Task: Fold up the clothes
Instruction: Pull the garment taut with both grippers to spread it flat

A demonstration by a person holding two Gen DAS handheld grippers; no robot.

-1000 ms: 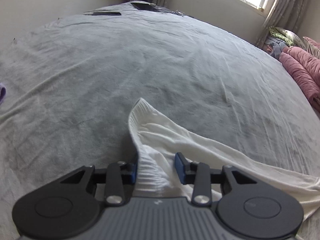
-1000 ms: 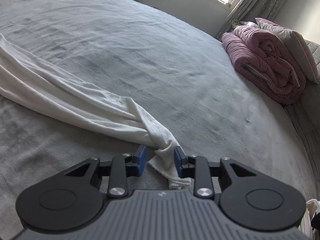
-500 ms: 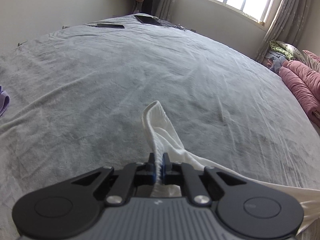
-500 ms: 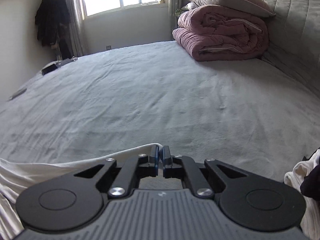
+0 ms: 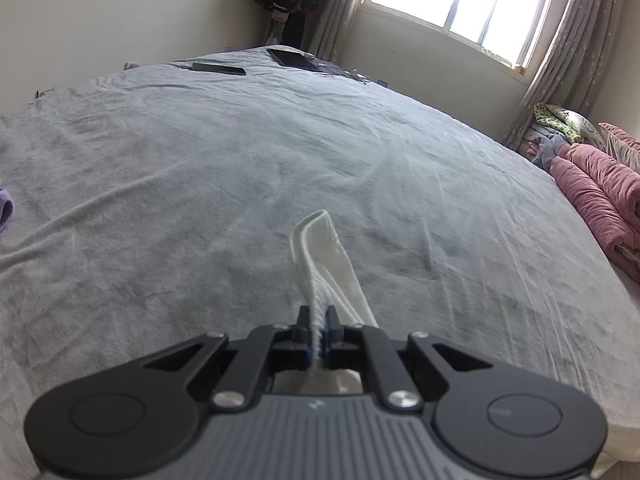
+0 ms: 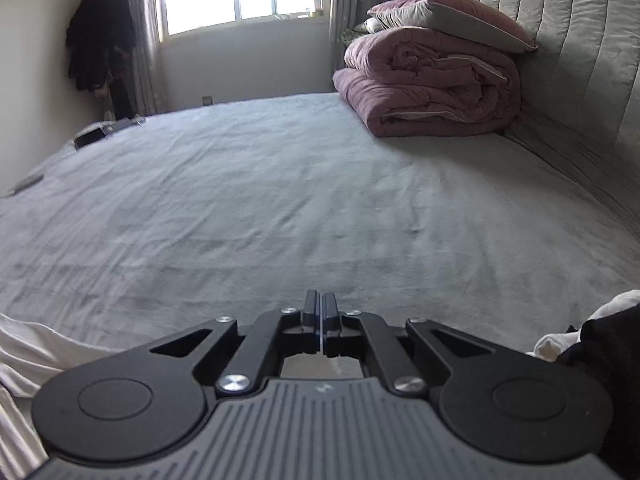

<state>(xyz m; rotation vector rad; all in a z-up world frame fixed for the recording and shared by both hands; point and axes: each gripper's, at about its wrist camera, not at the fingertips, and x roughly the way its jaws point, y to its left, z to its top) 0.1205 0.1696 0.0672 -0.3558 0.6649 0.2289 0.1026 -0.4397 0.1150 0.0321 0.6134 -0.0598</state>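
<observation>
A white garment [image 5: 324,256] sticks up from the grey bed [image 5: 200,184] in the left wrist view. My left gripper [image 5: 319,328] is shut on its ribbed edge, and a folded end rises ahead of the jaws. In the right wrist view my right gripper [image 6: 321,320] is shut, with only a thin white sliver of cloth showing between its pads. More of the white garment [image 6: 28,348] hangs at the lower left of that view, and its link to the right jaws is hidden under the gripper body.
A folded pink duvet [image 6: 428,92] with a pillow [image 6: 452,20] lies against the grey headboard [image 6: 580,60]. Dark flat devices [image 5: 298,60] rest at the bed's far edge. A purple cloth [image 5: 5,208] is at the left edge; white and black clothes [image 6: 592,336] sit lower right.
Both grippers closed on the white garment and lifted it; both views tilted up toward the window, and the right view swung round to face the headboard.
</observation>
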